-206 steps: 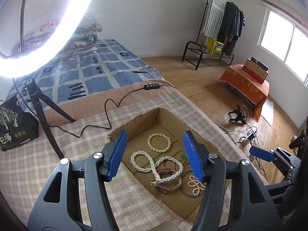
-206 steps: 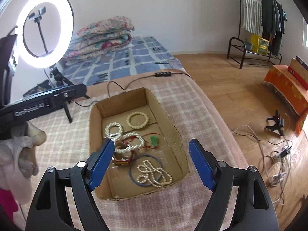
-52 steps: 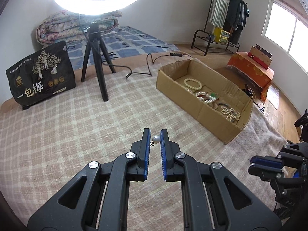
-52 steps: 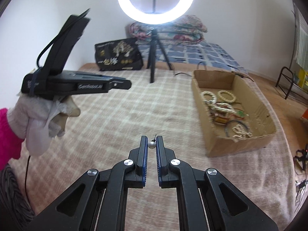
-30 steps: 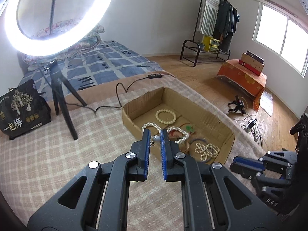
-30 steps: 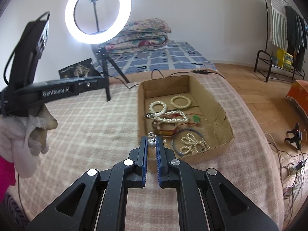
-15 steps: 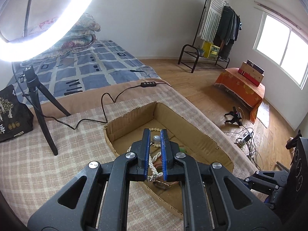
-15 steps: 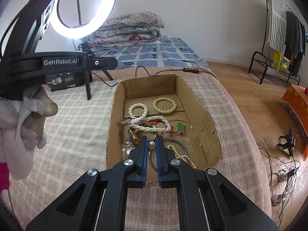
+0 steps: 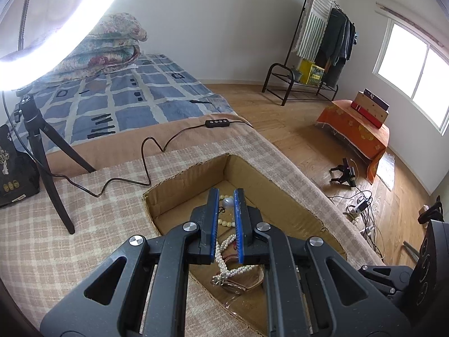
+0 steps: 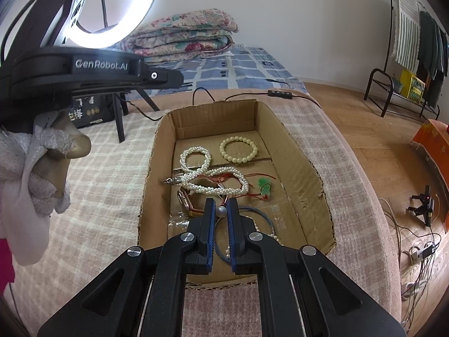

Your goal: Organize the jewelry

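An open cardboard box (image 10: 297, 151) lies on the checked blanket and holds jewelry: a cream bead bracelet (image 10: 238, 146), a white pearl necklace (image 10: 213, 177), a green pendant on red cord (image 10: 263, 186), a blue ring (image 10: 262, 216). My right gripper (image 10: 221, 212) is shut on a small pearl earring (image 10: 221, 211) above the box's near half. My left gripper (image 9: 226, 200) is shut on another pearl earring (image 9: 228, 202) over the same box (image 9: 182, 196), with the pearl necklace (image 9: 224, 255) showing below its fingers.
A ring light on a black tripod (image 9: 42, 154) stands left of the box, its cable (image 9: 146, 151) running across the blanket. A black bag (image 10: 87, 112) sits behind. The bed edge drops to a wooden floor (image 9: 308, 129) on the right.
Both grippers moved forward over the box, each still holding its pearl earring. The box interior now sits directly under the fingertips.
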`<state>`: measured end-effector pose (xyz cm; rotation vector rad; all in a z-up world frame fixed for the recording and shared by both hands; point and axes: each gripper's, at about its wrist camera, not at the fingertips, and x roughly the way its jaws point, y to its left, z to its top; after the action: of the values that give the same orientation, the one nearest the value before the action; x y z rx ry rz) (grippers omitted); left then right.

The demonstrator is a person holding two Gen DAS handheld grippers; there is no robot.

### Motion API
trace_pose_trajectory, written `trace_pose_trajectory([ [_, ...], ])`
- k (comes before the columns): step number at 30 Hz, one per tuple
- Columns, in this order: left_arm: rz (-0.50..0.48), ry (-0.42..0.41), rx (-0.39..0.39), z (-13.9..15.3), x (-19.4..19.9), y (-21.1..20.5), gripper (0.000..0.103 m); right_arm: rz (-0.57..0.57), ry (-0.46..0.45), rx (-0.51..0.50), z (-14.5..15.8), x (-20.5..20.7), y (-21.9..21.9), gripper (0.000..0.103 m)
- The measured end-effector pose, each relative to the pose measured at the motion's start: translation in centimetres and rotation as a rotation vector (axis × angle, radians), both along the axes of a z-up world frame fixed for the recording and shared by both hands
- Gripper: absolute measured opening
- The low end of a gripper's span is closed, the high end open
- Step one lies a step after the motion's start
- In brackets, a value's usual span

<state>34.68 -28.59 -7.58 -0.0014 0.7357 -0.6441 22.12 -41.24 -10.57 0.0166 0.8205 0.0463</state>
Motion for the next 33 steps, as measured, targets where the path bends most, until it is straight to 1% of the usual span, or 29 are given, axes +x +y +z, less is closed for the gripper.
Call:
trace_pose_trajectory([
  [8,0.008,-0.012,-0.006,0.4,0.0,-0.3,0.009,-0.002,0.000,0.025,0.1,0.0,-0.2,0.007],
  [12,0.014,-0.021,0.005,0.6,-0.1,-0.6,0.009,0.007,0.001,0.013,0.0,-0.1,0.1,0.007],
  [13,0.014,-0.020,0.004,0.6,-0.1,-0.6,0.009,0.007,0.001,0.009,0.0,-0.1,0.2,0.008],
  [14,0.013,-0.020,0.003,0.6,-0.1,-0.7,0.010,0.006,0.002,0.007,0.0,-0.1,0.2,0.019],
  [15,0.016,-0.020,0.005,0.6,-0.1,-0.7,0.013,0.004,-0.002,0.009,0.0,-0.1,0.3,0.035],
  [17,0.019,-0.030,0.002,0.7,-0.2,-0.6,0.043,-0.005,-0.015,0.008,0.2,-0.2,0.2,0.049],
  [18,0.022,-0.036,-0.004,0.7,-0.3,-0.6,0.046,-0.013,-0.021,0.003,0.2,-0.2,0.2,0.053],
  [19,0.023,-0.039,-0.007,0.8,-0.3,-0.6,0.047,-0.017,-0.022,-0.001,0.3,-0.2,0.2,0.055],
  [21,0.026,-0.037,-0.002,0.8,-0.2,-0.7,0.048,-0.030,-0.024,-0.018,0.3,-0.2,0.2,0.070],
  [22,0.028,-0.035,-0.002,0.8,-0.2,-0.7,0.054,-0.035,-0.026,-0.024,0.3,-0.2,0.2,0.072],
  [23,0.033,-0.032,-0.003,0.8,-0.1,-0.7,0.068,-0.040,-0.028,-0.028,0.3,-0.2,0.2,0.075],
  [25,0.047,-0.039,-0.013,0.9,-0.2,-0.4,0.078,-0.046,-0.021,-0.038,0.3,-0.1,0.3,0.077],
  [26,0.054,-0.045,-0.018,1.0,-0.2,-0.3,0.078,-0.048,-0.017,-0.044,0.3,-0.1,0.3,0.079],
  [30,0.059,-0.039,-0.025,1.4,-0.1,0.1,0.079,-0.051,-0.015,-0.054,0.3,-0.2,0.5,0.079],
  [33,0.060,-0.042,-0.016,1.6,-0.2,0.2,0.080,-0.054,-0.018,-0.057,0.6,-0.3,0.6,0.079],
])
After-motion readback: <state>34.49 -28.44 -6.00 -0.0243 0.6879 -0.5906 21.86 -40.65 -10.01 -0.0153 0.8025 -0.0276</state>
